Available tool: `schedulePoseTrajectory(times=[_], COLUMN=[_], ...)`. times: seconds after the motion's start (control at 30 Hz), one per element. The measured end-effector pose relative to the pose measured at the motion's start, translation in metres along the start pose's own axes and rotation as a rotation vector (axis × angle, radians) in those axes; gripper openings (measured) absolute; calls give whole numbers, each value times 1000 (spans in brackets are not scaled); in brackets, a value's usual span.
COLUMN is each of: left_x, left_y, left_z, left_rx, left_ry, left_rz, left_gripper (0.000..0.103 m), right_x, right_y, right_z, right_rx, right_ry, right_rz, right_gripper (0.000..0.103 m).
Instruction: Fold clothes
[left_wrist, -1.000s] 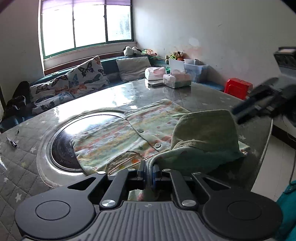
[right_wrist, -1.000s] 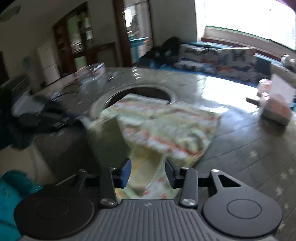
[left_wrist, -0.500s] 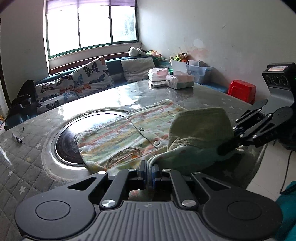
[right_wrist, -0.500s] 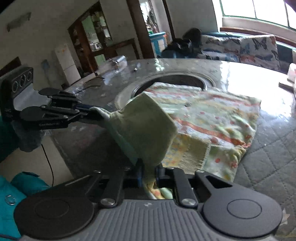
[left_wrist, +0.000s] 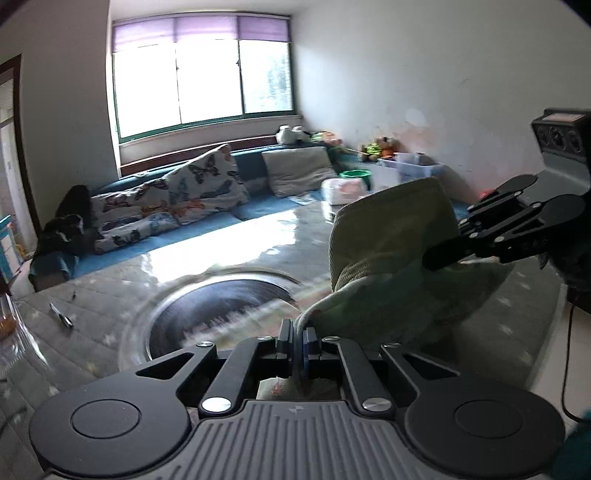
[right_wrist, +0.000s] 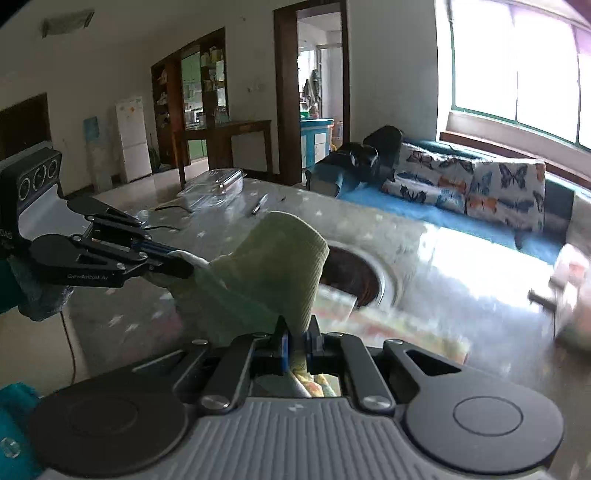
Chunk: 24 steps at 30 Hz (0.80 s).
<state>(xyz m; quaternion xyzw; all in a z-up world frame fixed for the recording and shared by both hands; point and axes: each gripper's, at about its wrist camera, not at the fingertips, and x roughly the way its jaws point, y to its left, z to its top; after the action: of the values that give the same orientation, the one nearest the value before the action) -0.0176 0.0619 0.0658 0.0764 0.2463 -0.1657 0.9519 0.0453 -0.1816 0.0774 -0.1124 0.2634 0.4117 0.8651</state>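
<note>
A small garment, pale green inside with a striped flowery outside, hangs lifted between my two grippers (left_wrist: 391, 236) (right_wrist: 273, 266). My left gripper (left_wrist: 297, 338) is shut on one edge of it. My right gripper (right_wrist: 295, 339) is shut on another edge. The right gripper also shows at the right of the left wrist view (left_wrist: 436, 254), clamped on the cloth. The left gripper shows at the left of the right wrist view (right_wrist: 181, 266), also clamped on it. The garment's lower part trails blurred over the table (right_wrist: 373, 325).
The grey quilted table (left_wrist: 88, 343) has a round dark recess (left_wrist: 225, 306) in its middle. A pen (left_wrist: 61, 314) lies at its left. A clear plastic box (right_wrist: 214, 184) and a tissue pack (right_wrist: 572, 280) sit on the table. A sofa with butterfly cushions (left_wrist: 184, 192) runs behind.
Both grippers have risen and lifted the garment's near edge well off the table. One second ago the right gripper was open; it has since shut on the cloth.
</note>
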Motion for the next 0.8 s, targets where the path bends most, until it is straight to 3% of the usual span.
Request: schedulePoseTrajectory(times=[0.17,0.3,0.37,0.53,0.63,0.8], left_x=[59,99,118,141,140,137], left_y=[43,64,73,86,87,88], left_z=[18,6,-2,-17,-16,-12], left_rx=[-58,-120,-151,-198,-200,-215], left_ry=[58,136,174,223,218,202], left_rz=[22,41,55,73,92,127], left_gripper=[6,6,6,11,21,27], right_x=[54,108,122,112,92,88], right_y=[-33,-62,-71,-81,-79,-85], right_z=[31,25,14,-10,-22,-42], right_rx=[4,89,116,191,199,253], right_ry=[51,86,66,24,18,60], right_rz=[-26,-76,-133,-212,-208,-180], right_gripper=[8,13,27,34,34,34])
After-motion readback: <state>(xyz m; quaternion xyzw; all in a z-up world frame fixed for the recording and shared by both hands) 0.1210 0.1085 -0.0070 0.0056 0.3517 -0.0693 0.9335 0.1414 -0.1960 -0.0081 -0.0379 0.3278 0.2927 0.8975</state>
